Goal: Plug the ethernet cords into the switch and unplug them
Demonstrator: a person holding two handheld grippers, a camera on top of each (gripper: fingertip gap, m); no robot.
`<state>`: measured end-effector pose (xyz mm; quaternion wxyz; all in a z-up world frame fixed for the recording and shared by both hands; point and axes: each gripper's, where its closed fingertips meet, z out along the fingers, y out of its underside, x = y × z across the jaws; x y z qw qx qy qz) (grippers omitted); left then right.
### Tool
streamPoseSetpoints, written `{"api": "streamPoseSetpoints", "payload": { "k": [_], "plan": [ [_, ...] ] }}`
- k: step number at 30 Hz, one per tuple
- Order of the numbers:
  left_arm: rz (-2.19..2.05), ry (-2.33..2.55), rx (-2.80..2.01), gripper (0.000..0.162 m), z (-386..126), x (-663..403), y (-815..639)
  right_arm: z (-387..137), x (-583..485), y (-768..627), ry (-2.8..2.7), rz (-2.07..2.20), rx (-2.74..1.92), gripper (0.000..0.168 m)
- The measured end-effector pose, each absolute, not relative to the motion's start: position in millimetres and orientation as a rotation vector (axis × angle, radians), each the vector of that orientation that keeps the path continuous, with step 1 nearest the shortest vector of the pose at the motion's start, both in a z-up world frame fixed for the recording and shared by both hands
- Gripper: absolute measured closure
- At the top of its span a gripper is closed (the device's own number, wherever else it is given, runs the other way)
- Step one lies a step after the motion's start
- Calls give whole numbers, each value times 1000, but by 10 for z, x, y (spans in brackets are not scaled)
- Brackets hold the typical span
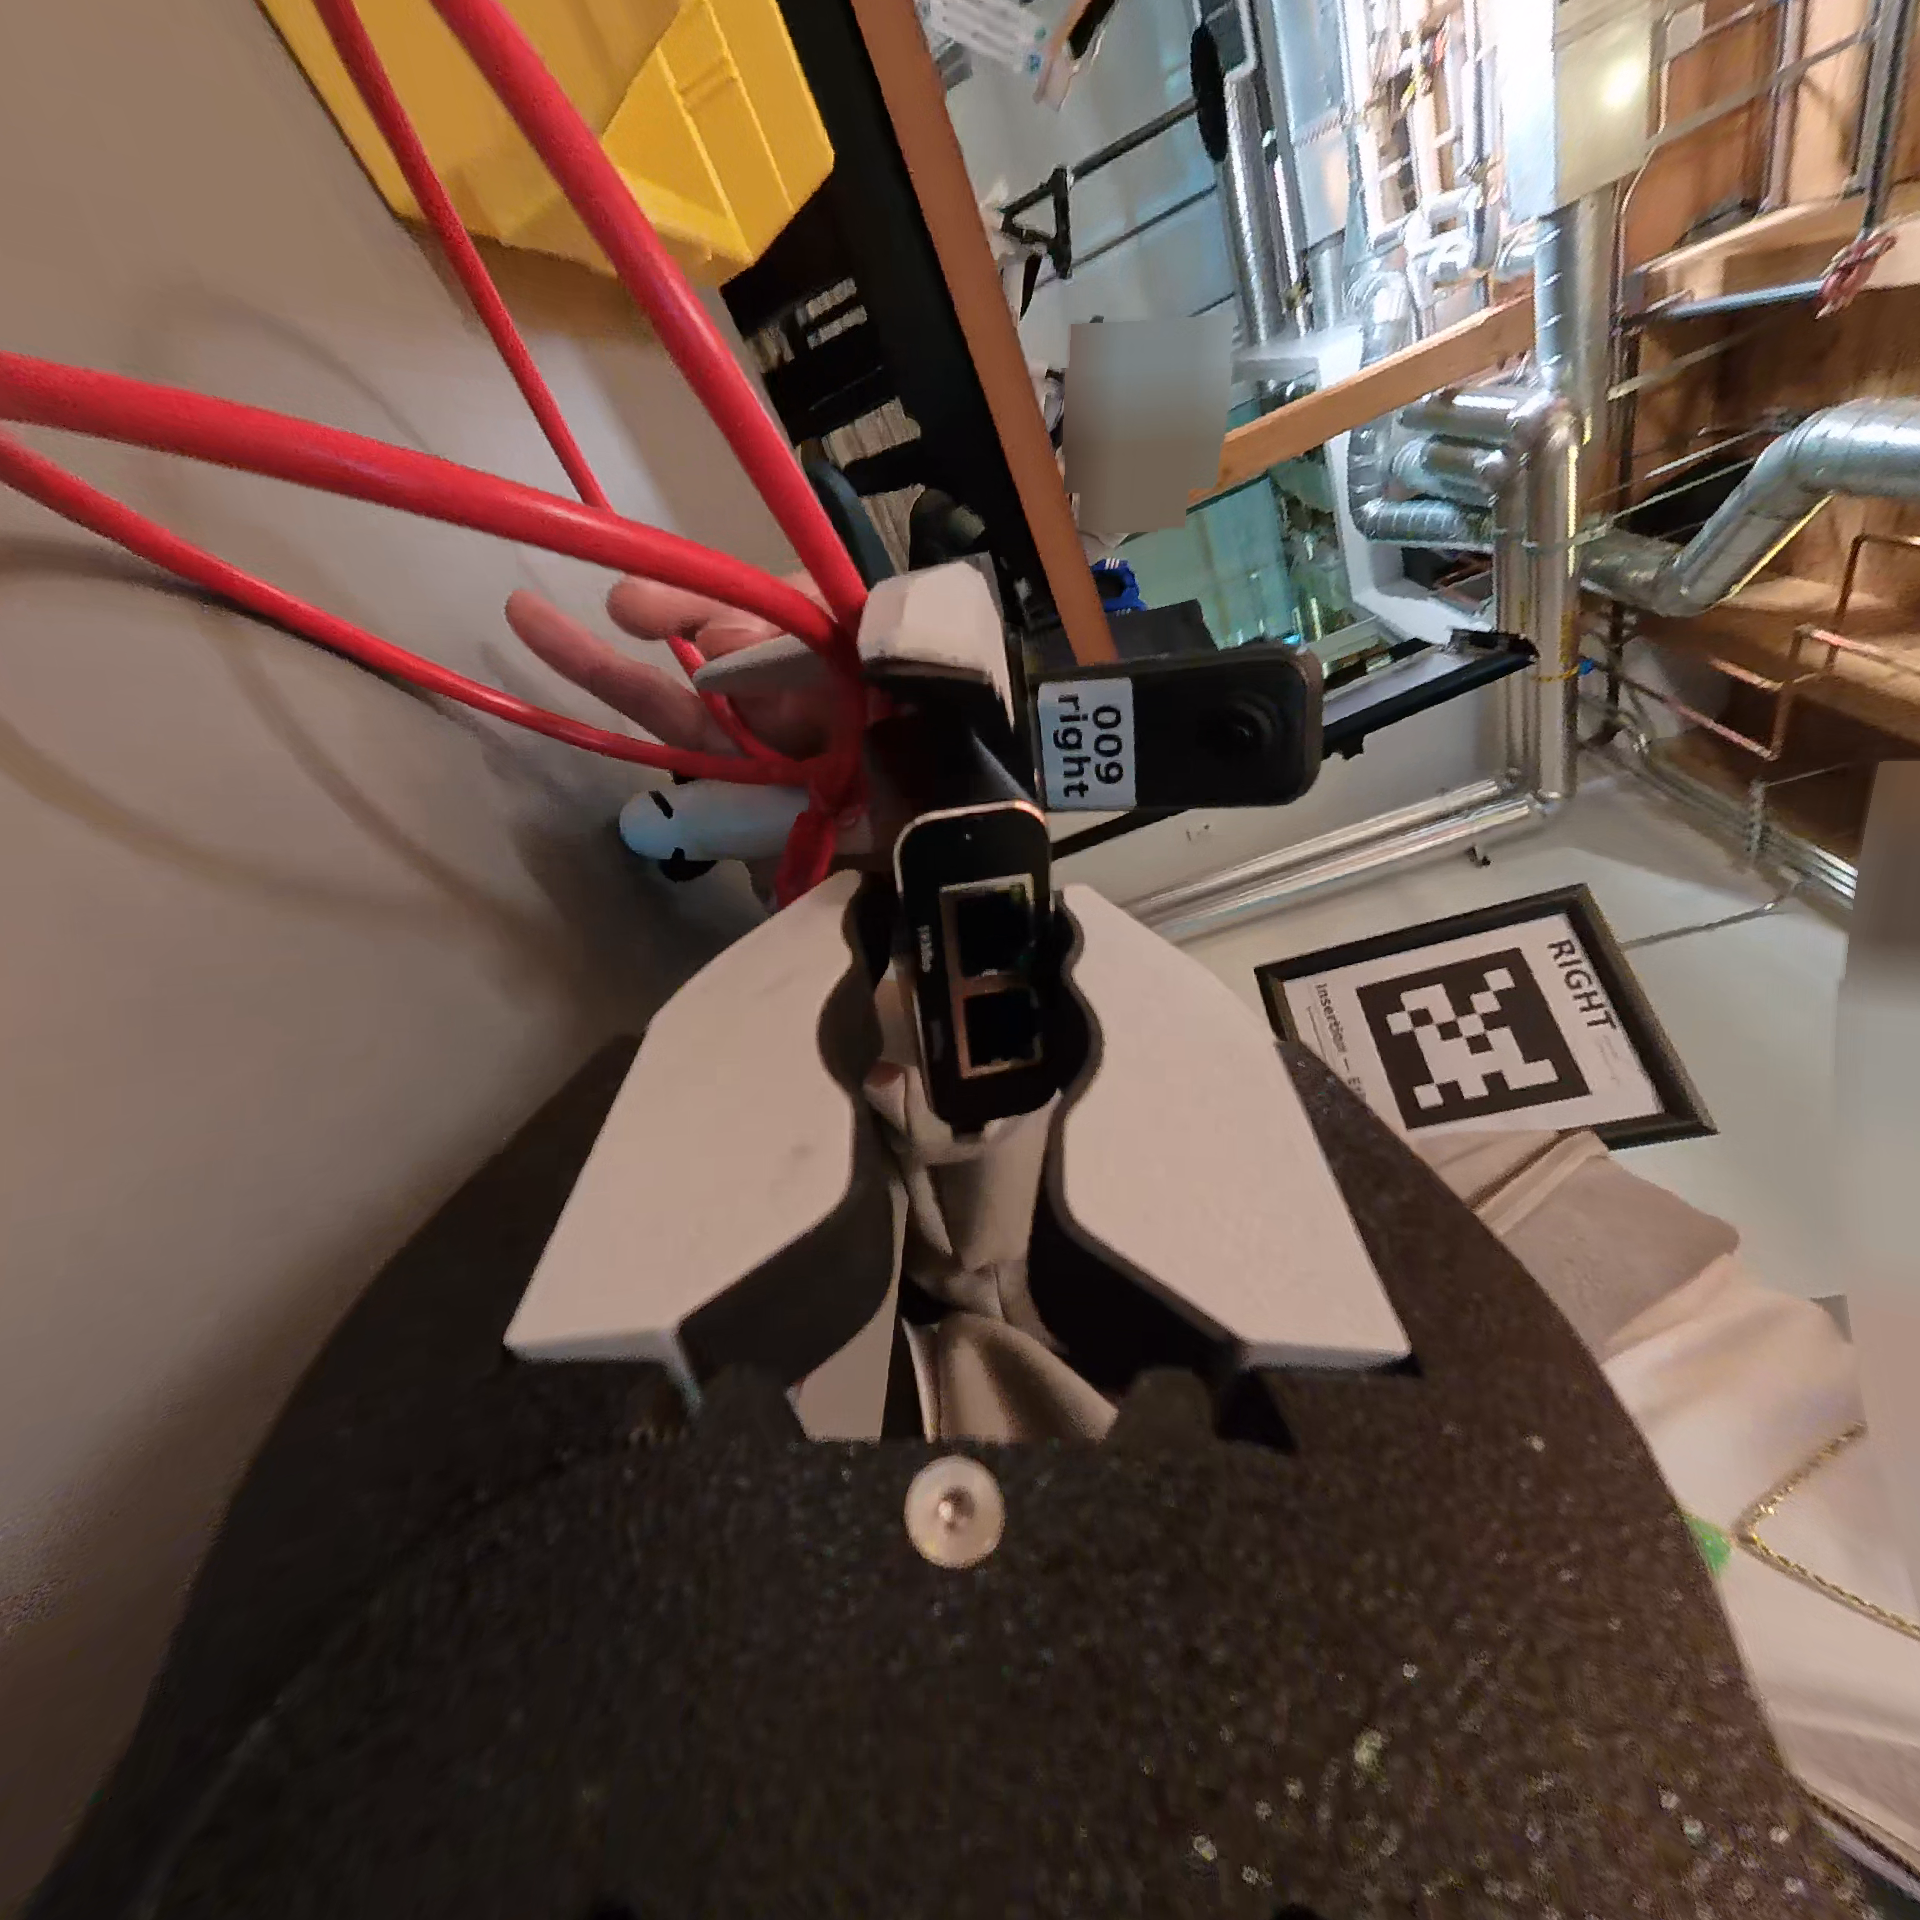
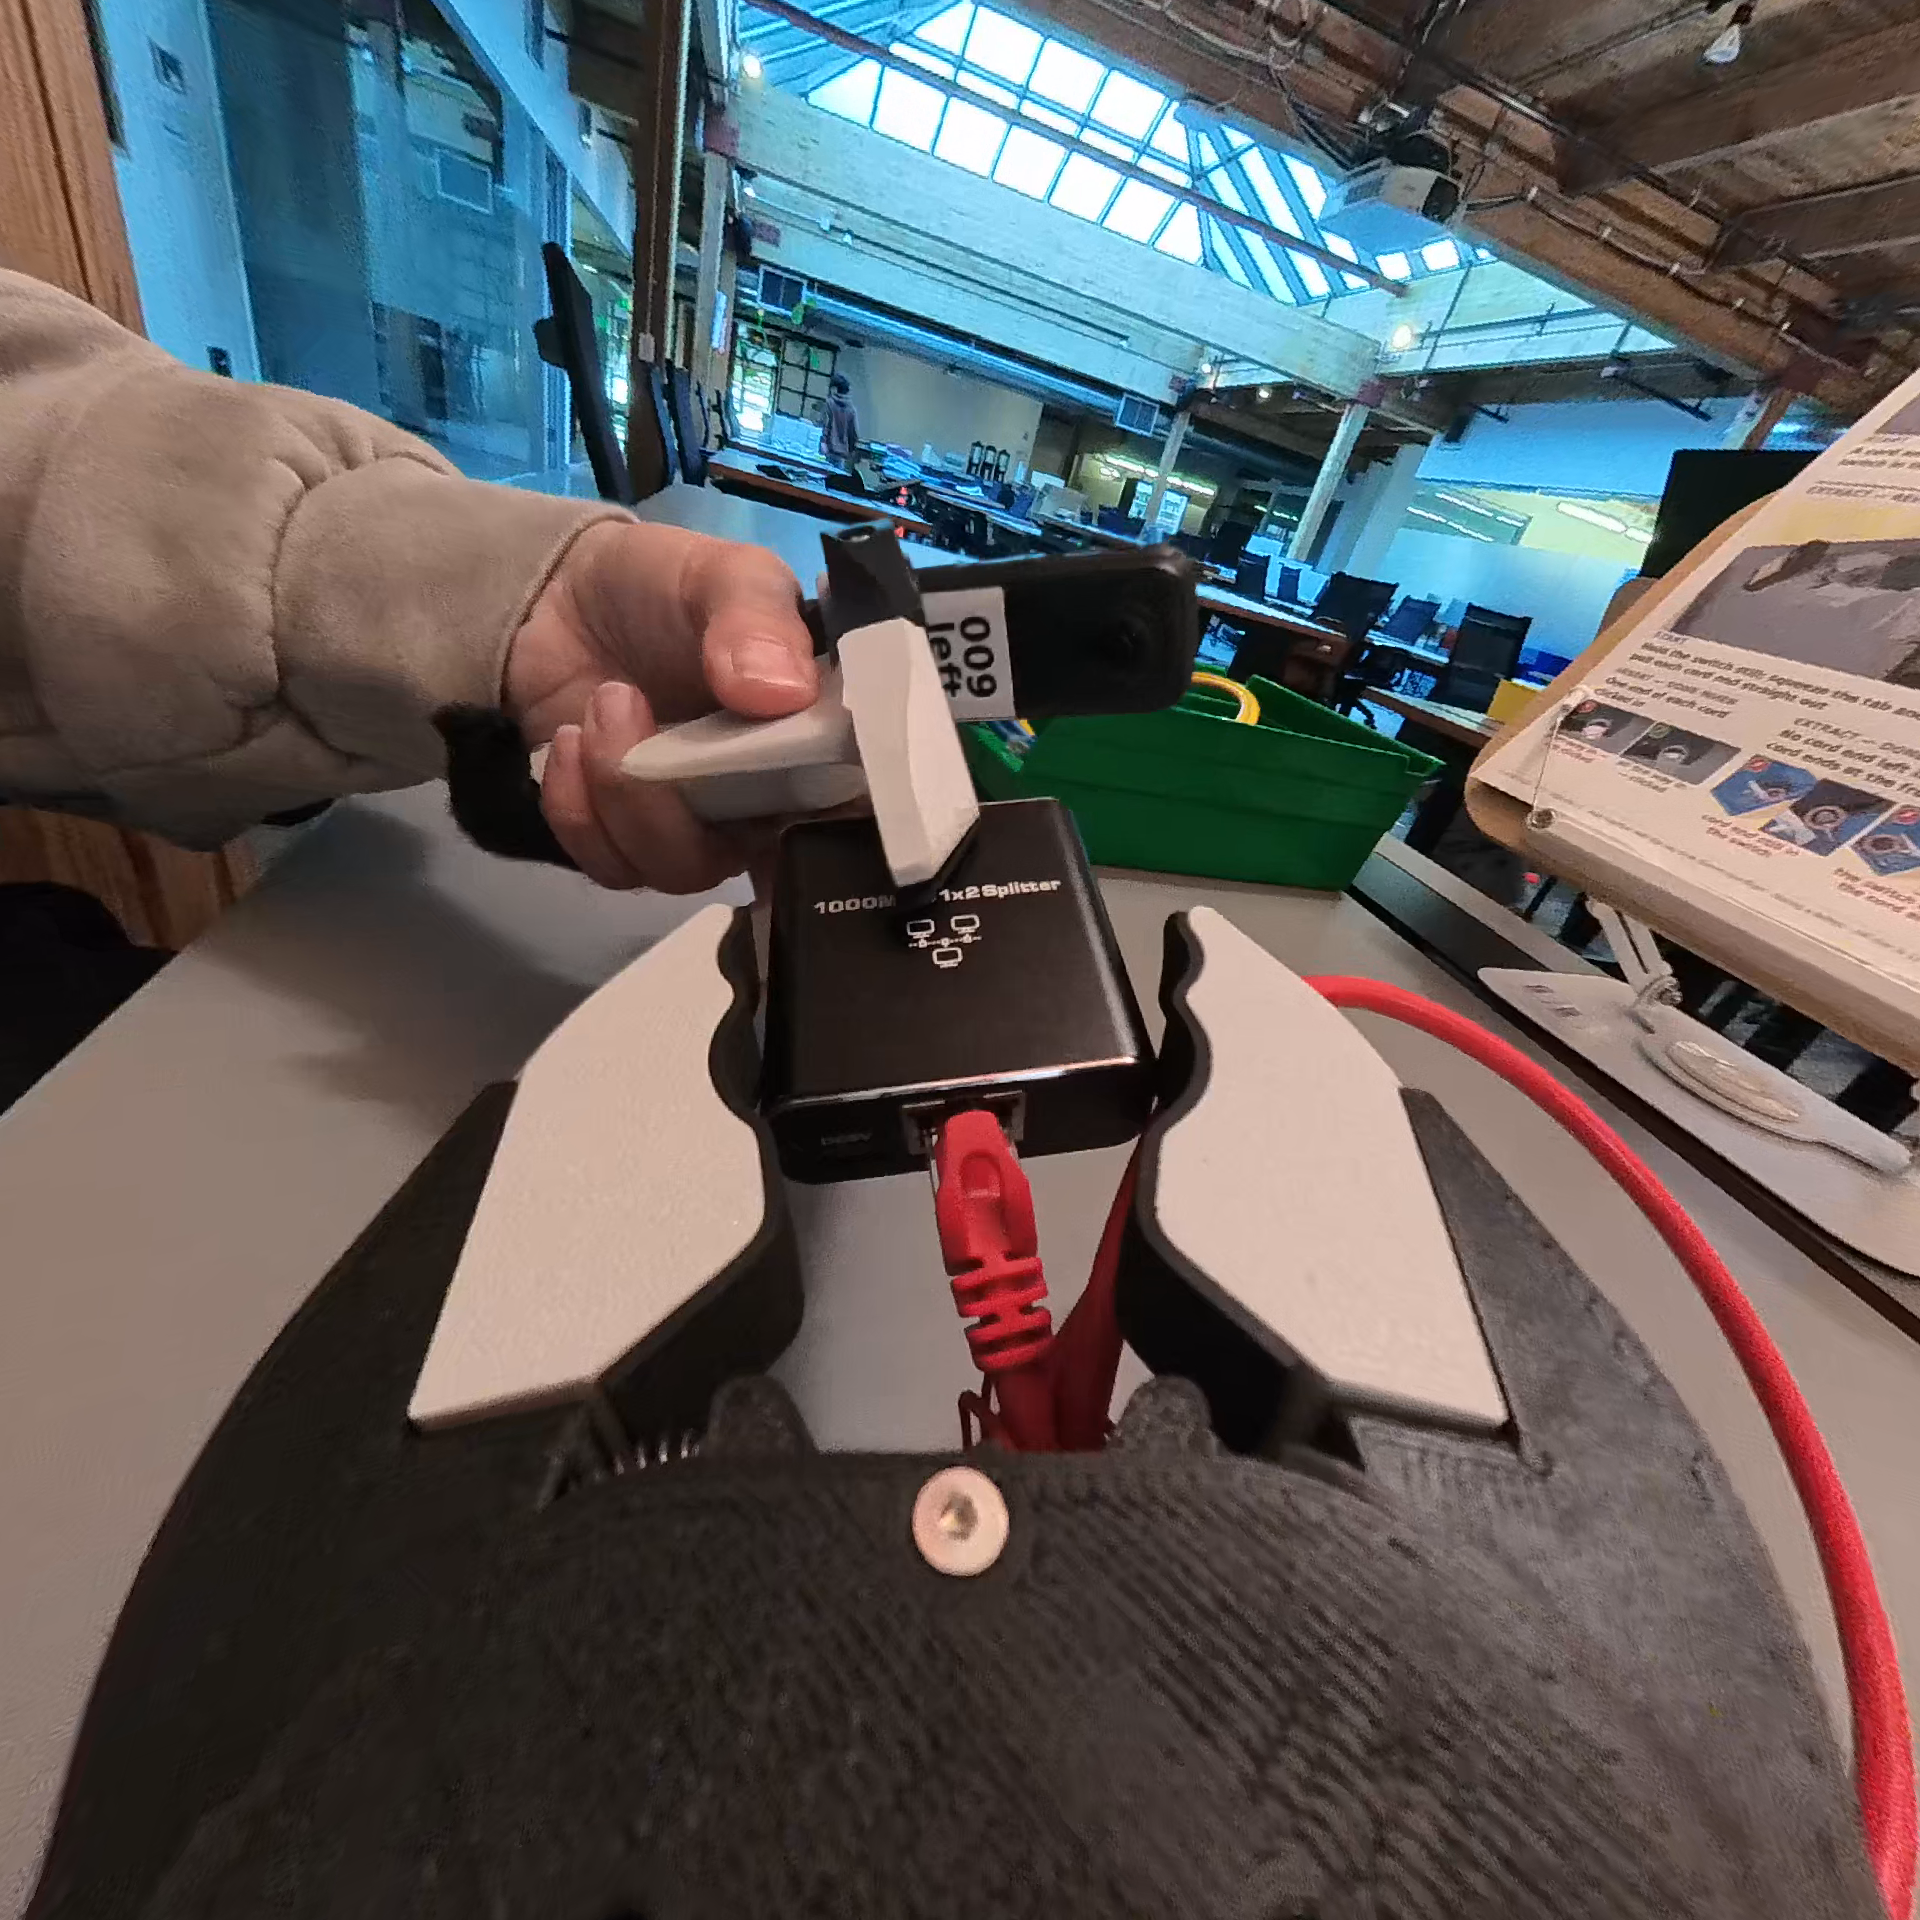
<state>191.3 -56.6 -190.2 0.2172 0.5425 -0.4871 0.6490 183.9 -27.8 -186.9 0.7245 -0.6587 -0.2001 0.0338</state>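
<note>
Switch: small black metal box [image 2: 951,997] with rounded edges, white printing and a small network diagram on its top face.
Switch, two-port end: seen in the left wrist view [image 1: 982,992]; two sockets stacked along the face, both unoccupied.
Switch, single-port end: seen in the right wrist view; one socket, filled by a cord plug, with a small second opening beside it.
Ethernet cords: red; one plug with ribbed boot [image 2: 987,1236] seated in the single port, its cable running back between the right fingers; a second red cord [image 2: 1704,1299] curves across the grey counter [image 2: 260,1091] on the right.
Cord bundle: several red loops [image 1: 499,499] gathered near the right gripper in the left wrist view.
Left gripper: [image 1: 966,997] grey fingers pressed against the switch's two flat sides, pinching it and holding it above the counter.
Right gripper: [image 2: 961,1049] fingers spread, flanking the single-port end of the switch; whether they touch its sides cannot be told; the plug lies in the gap, clear of both.
Hand: [image 2: 665,696] with beige sleeve, gripping the left tool's handle.
Surroundings: green bin [image 2: 1195,790], yellow bin [image 1: 623,135], framed marker card [image 1: 1475,1013], instruction sheet on a stand [image 2: 1714,665].
</note>
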Motion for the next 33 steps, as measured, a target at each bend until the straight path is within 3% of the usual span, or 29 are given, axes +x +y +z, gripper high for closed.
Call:
{"api": "streamPoseSetpoints", "payload": {
  "k": [6,8,10,16,17,19,23,27,33],
  "plan": [
    [1883,-1318,1479,125,-1791,1961,-537,-1828,1909,-278,-382,118,-1446,93],
    [1902,-1373,1590,116,-1815,2002,-387,-1833,1937,-292,-367,145,-1456,93],
    [1930,-1381,1717,116,-1801,2036,-191,-1840,1946,-281,-355,155,-1472,93],
    [1729,-1624,1746,103,-1895,1835,-302,-1920,1887,-206,-404,114,-1521,93],
    [1722,-1637,1730,105,-1899,1828,-352,-1937,1869,-197,-418,109,-1529,93],
    [1754,-1631,1683,136,-1875,1839,-419,-1932,1847,-193,-431,92,-1518,93],
    [1811,-1568,1608,136,-1885,1866,-436,-1886,1866,-252,-441,63,-1467,94],
    [1896,-1274,1520,136,-1860,1866,-339,-1758,1868,-359,-419,119,-1358,110],
    [1914,-1081,1519,136,-1855,1891,-335,-1777,1894,-332,-420,72,-1371,106]
  ]
}}
